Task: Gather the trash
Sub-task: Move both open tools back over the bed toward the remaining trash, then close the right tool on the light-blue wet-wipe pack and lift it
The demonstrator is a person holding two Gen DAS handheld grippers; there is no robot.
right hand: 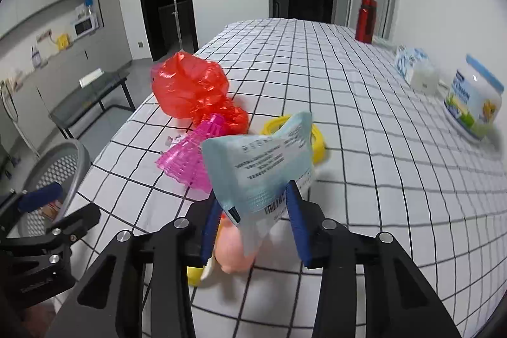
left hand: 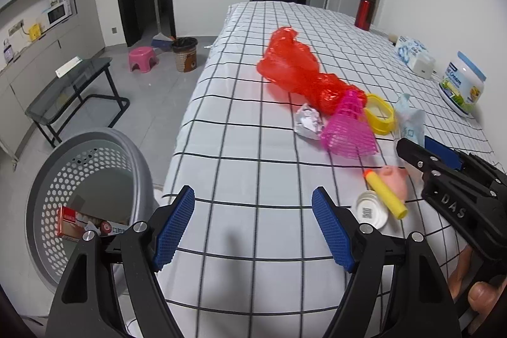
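Right gripper (right hand: 253, 220) is clamped on a pale blue wrapper (right hand: 258, 170): both blue pads press its lower end. Wrapper's long axis runs up and away from the jaws, leaning slightly left in the right wrist view, free end toward the far end of the table. It's raised off the checked tablecloth (right hand: 364, 116), above a pink soft toy (right hand: 234, 255) and in front of the yellow ring (right hand: 318, 141). Looks like a flat, empty sachet: printed text and barcode on the face toward the camera, clear crimped seal at the gripped end, slightly bowed. In the left wrist view the wrapper (left hand: 412, 122) is only partly visible past the right gripper (left hand: 421, 148), so how it sits there is hard to read.

Left gripper (left hand: 253, 230) has its jaws wide apart with nothing between them, over the near table edge.

Other items on the cloth: red plastic bag (left hand: 294, 65), pink lattice shuttlecock-like piece (left hand: 348, 125), crumpled foil ball (left hand: 309, 122), yellow foam dart (left hand: 385, 195), white cap (left hand: 370, 211).

Grey perforated basket (left hand: 63, 179) sits left of the table, a red carton (left hand: 82, 224) inside it.
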